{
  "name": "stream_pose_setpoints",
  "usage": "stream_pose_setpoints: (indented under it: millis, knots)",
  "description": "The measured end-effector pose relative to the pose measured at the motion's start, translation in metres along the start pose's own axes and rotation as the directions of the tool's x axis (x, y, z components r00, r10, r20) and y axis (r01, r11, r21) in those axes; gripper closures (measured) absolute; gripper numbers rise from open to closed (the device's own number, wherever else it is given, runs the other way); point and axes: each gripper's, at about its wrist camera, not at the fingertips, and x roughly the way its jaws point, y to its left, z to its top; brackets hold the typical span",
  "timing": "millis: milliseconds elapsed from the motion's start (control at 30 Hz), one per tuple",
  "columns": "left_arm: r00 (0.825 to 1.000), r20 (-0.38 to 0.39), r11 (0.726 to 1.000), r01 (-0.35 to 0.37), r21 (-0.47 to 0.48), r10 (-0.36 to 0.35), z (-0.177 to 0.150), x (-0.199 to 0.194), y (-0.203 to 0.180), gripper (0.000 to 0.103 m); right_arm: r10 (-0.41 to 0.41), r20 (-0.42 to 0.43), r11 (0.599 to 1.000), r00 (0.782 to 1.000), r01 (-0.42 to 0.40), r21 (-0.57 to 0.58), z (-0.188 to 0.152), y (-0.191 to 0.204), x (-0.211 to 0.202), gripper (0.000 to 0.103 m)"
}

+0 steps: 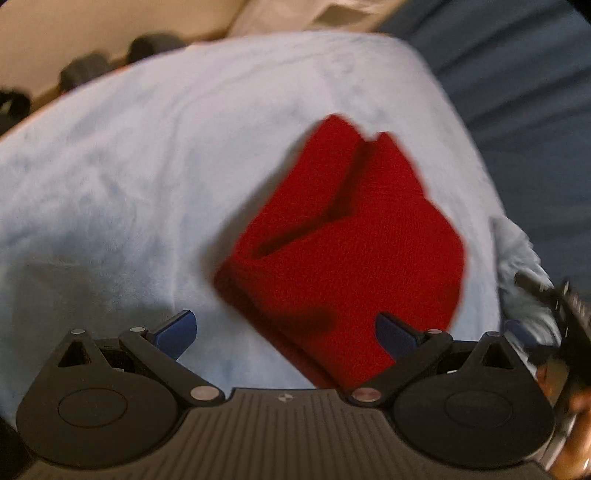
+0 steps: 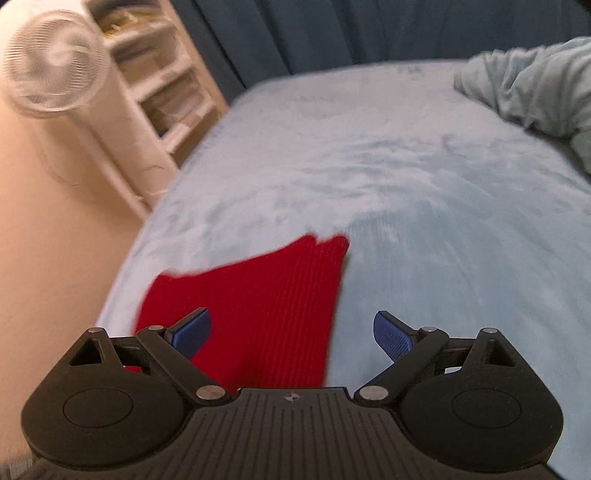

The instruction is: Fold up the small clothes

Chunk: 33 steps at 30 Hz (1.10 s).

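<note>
A red knit garment (image 1: 343,243) lies folded on a pale blue bed sheet (image 1: 147,177), with a dark crease across its top layer. My left gripper (image 1: 286,332) hovers over its near corner, jaws wide apart and nothing between the blue pads (image 1: 177,332). In the right wrist view the same red garment (image 2: 258,306) lies flat near the bed's left edge. My right gripper (image 2: 291,332) is open above it, the left pad (image 2: 192,330) over the red cloth and the right pad over bare sheet (image 2: 406,184). The other gripper and a hand show at the left view's right edge (image 1: 561,314).
A white fan (image 2: 55,62) and a white shelf unit (image 2: 162,85) stand on the floor left of the bed. A bunched pale blue blanket (image 2: 535,85) lies at the bed's far right. Dark blue curtains (image 2: 332,29) hang behind. Dark shoes (image 1: 88,70) sit on the floor.
</note>
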Motion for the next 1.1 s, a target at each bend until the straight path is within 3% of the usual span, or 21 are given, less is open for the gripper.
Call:
stream_pose_setpoints:
  millis: [100, 200, 233, 267, 300, 367, 400, 467, 567, 700, 767, 833, 900, 967, 1033, 1100]
  knots:
    - [0.996, -0.022, 0.995, -0.091, -0.048, 0.09, 0.01, 0.024, 0.008, 0.0, -0.031, -0.081, 0.999, 0.996, 0.034, 0.033, 0.037, -0.009, 0.07, 0.008]
    - [0.996, -0.019, 0.988, -0.087, -0.125, 0.086, 0.016, 0.037, 0.017, 0.001, -0.09, -0.121, 0.995, 0.988, 0.094, 0.024, 0.059, -0.009, 0.124, 0.009]
    - [0.995, -0.006, 0.988, -0.096, -0.12, 0.096, 0.017, 0.038, 0.016, 0.007, -0.111, -0.129, 0.993, 0.985, 0.114, 0.018, 0.062, -0.01, 0.138, 0.009]
    - [0.995, 0.016, 0.99, -0.091, -0.105, 0.093, 0.016, 0.037, 0.012, 0.024, -0.112, -0.148, 0.993, 0.983, 0.115, 0.017, 0.064, -0.009, 0.152, 0.018]
    - [0.998, 0.024, 0.994, -0.06, -0.088, 0.062, 0.015, 0.038, 0.009, 0.038, -0.092, -0.176, 0.995, 0.98, 0.098, 0.022, 0.065, -0.011, 0.163, 0.043]
    - [0.997, 0.006, 0.995, -0.073, -0.062, 0.073, 0.02, 0.039, 0.0, 0.043, -0.034, -0.243, 0.999, 0.969, 0.043, 0.032, 0.061, -0.012, 0.182, 0.079]
    - [0.998, -0.004, 0.997, -0.069, -0.039, 0.069, 0.025, 0.04, -0.002, 0.045, -0.066, -0.249, 0.998, 0.966, 0.064, -0.017, 0.057, -0.009, 0.184, 0.085]
    - [0.998, -0.026, 0.999, -0.049, 0.005, 0.049, 0.046, 0.042, -0.004, 0.049, -0.112, -0.214, 0.99, 0.97, 0.09, -0.108, 0.046, -0.009, 0.175, 0.087]
    - [0.999, -0.006, 0.978, -0.037, 0.203, 0.039, 0.093, 0.051, -0.029, 0.051, -0.139, -0.169, 0.99, 0.976, 0.143, 0.012, 0.015, -0.046, 0.135, 0.088]
    - [0.997, -0.043, 0.869, -0.036, 0.493, 0.066, 0.16, 0.104, -0.108, 0.051, -0.143, -0.123, 0.926, 0.982, 0.176, 0.333, -0.088, -0.094, 0.049, 0.089]
    - [0.995, -0.049, 0.817, -0.047, 0.575, 0.092, 0.173, 0.128, -0.145, 0.049, -0.114, -0.084, 0.863, 0.99, 0.141, 0.485, -0.154, -0.091, 0.012, 0.089]
    - [0.99, -0.02, 0.781, -0.095, 0.618, 0.137, 0.168, 0.139, -0.167, 0.045, -0.092, -0.027, 0.833, 0.995, 0.092, 0.546, -0.199, -0.074, -0.01, 0.089]
    - [0.984, 0.017, 0.77, -0.147, 0.621, 0.175, 0.163, 0.137, -0.171, 0.034, -0.116, 0.034, 0.823, 0.993, 0.077, 0.563, -0.215, -0.063, -0.019, 0.085]
    - [0.969, 0.126, 0.736, -0.243, 0.631, 0.211, 0.156, 0.119, -0.164, 0.002, -0.161, 0.032, 0.839, 0.986, 0.12, 0.531, -0.209, -0.061, -0.019, 0.075]
    - [0.948, 0.242, 0.714, -0.314, 0.626, 0.205, 0.151, 0.095, -0.154, 0.0, -0.195, -0.006, 0.836, 0.981, 0.169, 0.521, -0.197, -0.065, -0.022, 0.064]
    - [0.936, 0.294, 0.676, -0.344, 0.651, 0.193, 0.14, 0.065, -0.143, 0.0, -0.241, 0.016, 0.854, 0.97, 0.204, 0.479, -0.192, -0.061, -0.038, 0.052]
